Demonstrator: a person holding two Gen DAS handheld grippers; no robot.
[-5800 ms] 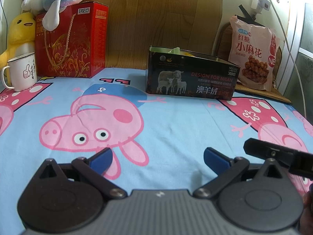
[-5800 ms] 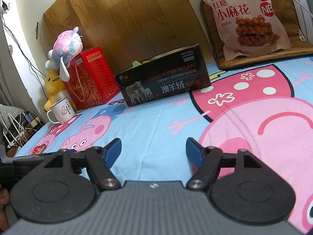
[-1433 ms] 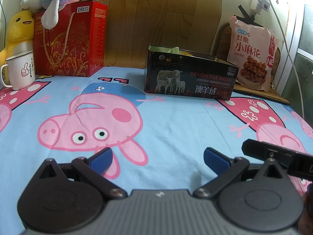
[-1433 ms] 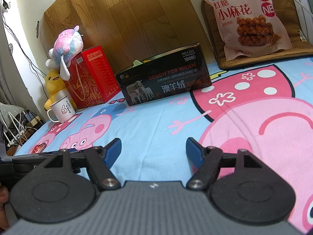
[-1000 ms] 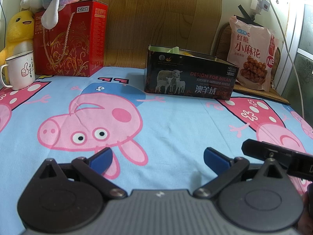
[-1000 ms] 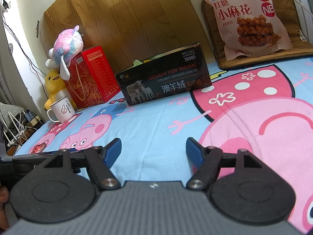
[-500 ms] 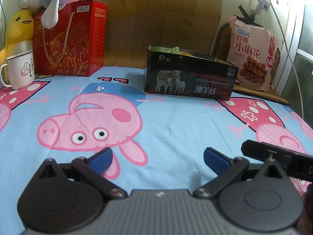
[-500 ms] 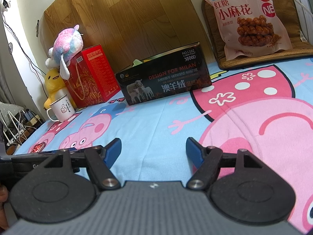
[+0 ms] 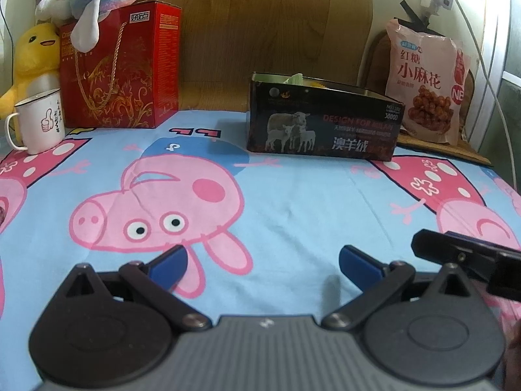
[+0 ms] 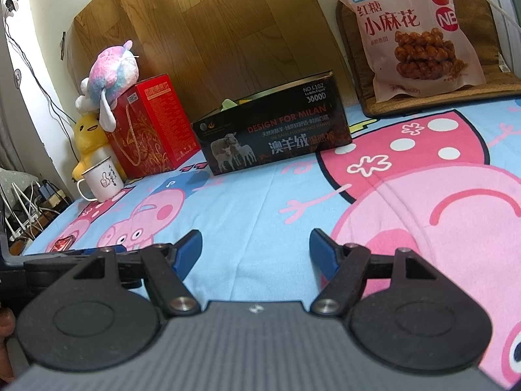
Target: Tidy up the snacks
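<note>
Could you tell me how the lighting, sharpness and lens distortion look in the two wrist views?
Left wrist view: bright overexposure in the top-right corner near the white cable, dim and slightly soft over the red gift box, and fisheye bowing at the edges. Right wrist view: brighter and crisper, the pink snack bag prints legibly, the left wall is washed out, and the black open carton looks tilted by the lens.

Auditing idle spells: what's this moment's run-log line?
left gripper: open, empty | right gripper: open, empty | snack bag: untouched, leaning behind black box
</note>
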